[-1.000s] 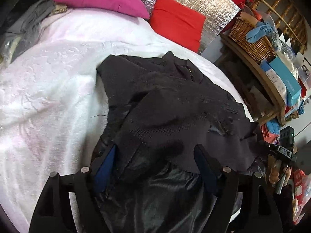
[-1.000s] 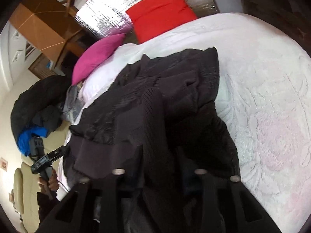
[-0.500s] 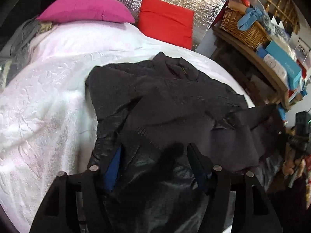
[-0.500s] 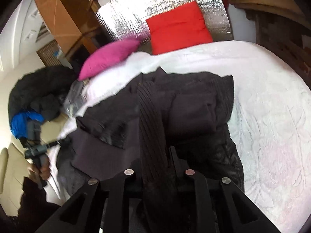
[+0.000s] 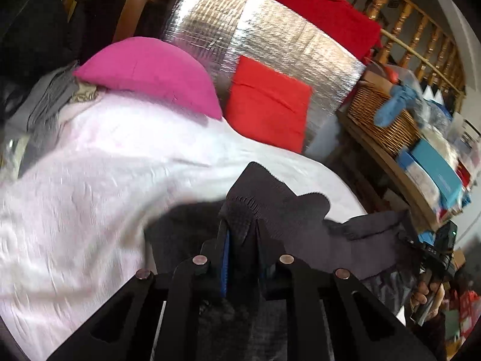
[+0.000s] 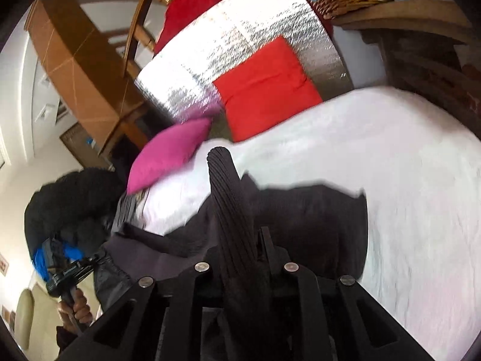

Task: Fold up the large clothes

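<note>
Your left gripper [image 5: 242, 234] is closing, pads already pinching the dark jacket [image 5: 279, 207] at lower centre of its frame; your right gripper [image 6: 240, 240] is clamped on the jacket's ribbed hem [image 6: 224, 192], also lower centre; the rest drapes over the white bedspread [image 5: 90, 180], below the pink pillow [image 5: 150, 72] and red cushion [image 5: 267, 105].

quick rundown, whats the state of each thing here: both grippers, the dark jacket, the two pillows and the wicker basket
left gripper: fingers closing, dark fabric pinched between them
right gripper: shut on the ribbed hem
dark jacket: near edge lifted off the white bedspread, the rest still lying on it
pink pillow: lying at the head of the bed
red pillow: propped upright against the silver panel
wicker basket: on the shelf, blue cloth hanging over its rim
</note>
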Available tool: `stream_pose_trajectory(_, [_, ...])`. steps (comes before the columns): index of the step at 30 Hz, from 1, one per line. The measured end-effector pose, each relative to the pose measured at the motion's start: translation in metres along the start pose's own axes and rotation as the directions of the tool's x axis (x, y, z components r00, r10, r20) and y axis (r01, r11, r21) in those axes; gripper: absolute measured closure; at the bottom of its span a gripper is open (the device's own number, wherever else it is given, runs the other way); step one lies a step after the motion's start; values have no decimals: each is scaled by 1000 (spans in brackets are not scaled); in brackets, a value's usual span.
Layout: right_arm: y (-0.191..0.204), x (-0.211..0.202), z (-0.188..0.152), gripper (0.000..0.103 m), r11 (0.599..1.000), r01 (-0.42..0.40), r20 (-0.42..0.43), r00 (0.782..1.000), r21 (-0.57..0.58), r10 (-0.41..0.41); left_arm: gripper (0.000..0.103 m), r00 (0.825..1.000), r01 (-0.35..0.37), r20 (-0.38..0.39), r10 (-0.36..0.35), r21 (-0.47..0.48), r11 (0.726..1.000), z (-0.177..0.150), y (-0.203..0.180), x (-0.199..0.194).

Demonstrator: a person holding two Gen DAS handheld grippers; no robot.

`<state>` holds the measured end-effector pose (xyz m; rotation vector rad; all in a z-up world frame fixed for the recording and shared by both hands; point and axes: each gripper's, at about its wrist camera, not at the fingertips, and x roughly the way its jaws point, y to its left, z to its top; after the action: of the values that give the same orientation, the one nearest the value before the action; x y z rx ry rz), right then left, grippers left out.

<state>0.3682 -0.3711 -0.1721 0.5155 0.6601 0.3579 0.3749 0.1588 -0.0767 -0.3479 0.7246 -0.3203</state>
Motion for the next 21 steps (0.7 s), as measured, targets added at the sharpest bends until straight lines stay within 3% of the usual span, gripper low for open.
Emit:
stream_pose_trajectory(4, [-16,29,44,86,998,2,51,999,64,-5,87,998,-59,-40,57,-54,997,32,15,52])
stream_pose_trajectory(8, [-32,81,76,86,993,29,42,999,110,-34,88,991,-103,-100,92,-105,989,45,30,101])
stream_pose_trajectory(13, [-45,127,85,86,990,86,12,996,114,-87,88,986,-142,-108,129,-115,983,50,37,119])
stream_pose_trajectory(21, [-66,157,90,86,984,108,7,994,141,-110,88,977,-185,-133,167,-139,973,54,54,140])
